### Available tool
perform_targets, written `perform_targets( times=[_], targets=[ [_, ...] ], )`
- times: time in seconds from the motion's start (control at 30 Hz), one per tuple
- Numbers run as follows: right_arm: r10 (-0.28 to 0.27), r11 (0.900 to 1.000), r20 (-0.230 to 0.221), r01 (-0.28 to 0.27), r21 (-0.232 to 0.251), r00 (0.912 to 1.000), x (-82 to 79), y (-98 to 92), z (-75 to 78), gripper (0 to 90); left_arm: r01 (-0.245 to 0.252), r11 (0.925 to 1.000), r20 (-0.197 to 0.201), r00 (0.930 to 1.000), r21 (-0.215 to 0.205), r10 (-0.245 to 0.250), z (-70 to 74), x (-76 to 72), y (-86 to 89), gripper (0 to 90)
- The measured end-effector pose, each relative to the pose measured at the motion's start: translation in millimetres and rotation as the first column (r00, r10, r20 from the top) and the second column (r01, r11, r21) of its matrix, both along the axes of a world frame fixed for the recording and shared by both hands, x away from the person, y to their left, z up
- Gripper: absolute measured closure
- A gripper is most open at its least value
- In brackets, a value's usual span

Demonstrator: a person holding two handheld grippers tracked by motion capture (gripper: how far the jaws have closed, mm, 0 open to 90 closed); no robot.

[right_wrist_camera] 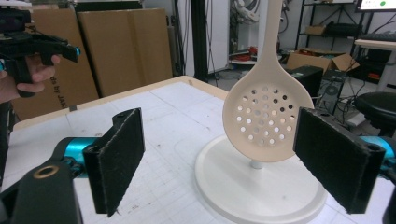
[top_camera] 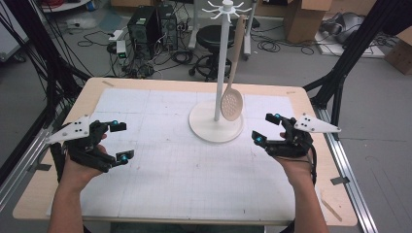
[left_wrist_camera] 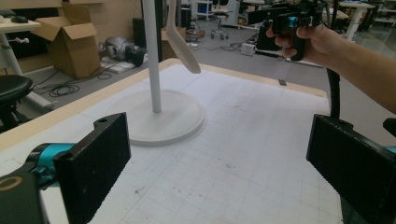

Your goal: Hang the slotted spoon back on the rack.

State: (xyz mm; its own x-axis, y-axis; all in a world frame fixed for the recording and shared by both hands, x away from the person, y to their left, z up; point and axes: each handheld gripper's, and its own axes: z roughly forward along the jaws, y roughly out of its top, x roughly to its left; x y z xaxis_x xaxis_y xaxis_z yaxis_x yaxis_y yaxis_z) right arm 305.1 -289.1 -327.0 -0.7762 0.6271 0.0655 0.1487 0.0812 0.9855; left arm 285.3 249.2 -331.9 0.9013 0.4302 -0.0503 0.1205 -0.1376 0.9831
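**Inspector:** Pale beige plastic or wood, by the look of it: the slotted spoon (top_camera: 232,99) hung by its handle tip from a hook at the top of the white stand (top_camera: 222,63), bowl downward, just above the stand's round base (top_camera: 209,131) at the far middle of the tabletop (top_camera: 160,165).

**Clerk:** How would it handle?

**Inspector:** Light and stiff, in my judgement, and free to swing on its hook. The perforated bowl was broad and curved, a poor surface for flat pads. The long, narrow handle offered the better hold, taken around mid-length.

**Clerk:** And the tongs?

**Inspector:** The left tongs (top_camera: 120,141) were held wide apart above the tabletop, clamped on nothing, well away from the stand. The right tongs (top_camera: 265,129) were likewise spread and empty, near the base's right edge; the right gripper view had the bowl between its pads (right_wrist_camera: 119,158), though farther off.

**Clerk:** Containers?

**Inspector:** None on the tabletop. The base held nothing but its pole.
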Motion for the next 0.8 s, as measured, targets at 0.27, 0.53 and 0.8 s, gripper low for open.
perform_targets(
  times=[0.27,0.53,0.8],
  targets=[
    [-0.002,1.0,0.0,0.002,-0.01,1.0,-0.5,-2.0,-2.2,15.6,0.0,1.0,-0.002,1.0,-0.004,0.0,-2.8,4.1,-0.2,6.9],
    [-0.018,1.0,0.009,0.018,-0.011,0.9998,-4.5,-4.2,-0.7,15.6,0.002,1.0,-0.004,1.0,0.004,-0.002,-5.3,7.6,-3.9,6.6],
    [-0.012,1.0,0.009,0.012,-0.014,0.9999,-3.6,-1.6,-1.0,15.6,-0.013,0.9999,0.002,0.9999,-0.01,0.013,-4.4,5.3,-0.9,6.6]
  ],
)
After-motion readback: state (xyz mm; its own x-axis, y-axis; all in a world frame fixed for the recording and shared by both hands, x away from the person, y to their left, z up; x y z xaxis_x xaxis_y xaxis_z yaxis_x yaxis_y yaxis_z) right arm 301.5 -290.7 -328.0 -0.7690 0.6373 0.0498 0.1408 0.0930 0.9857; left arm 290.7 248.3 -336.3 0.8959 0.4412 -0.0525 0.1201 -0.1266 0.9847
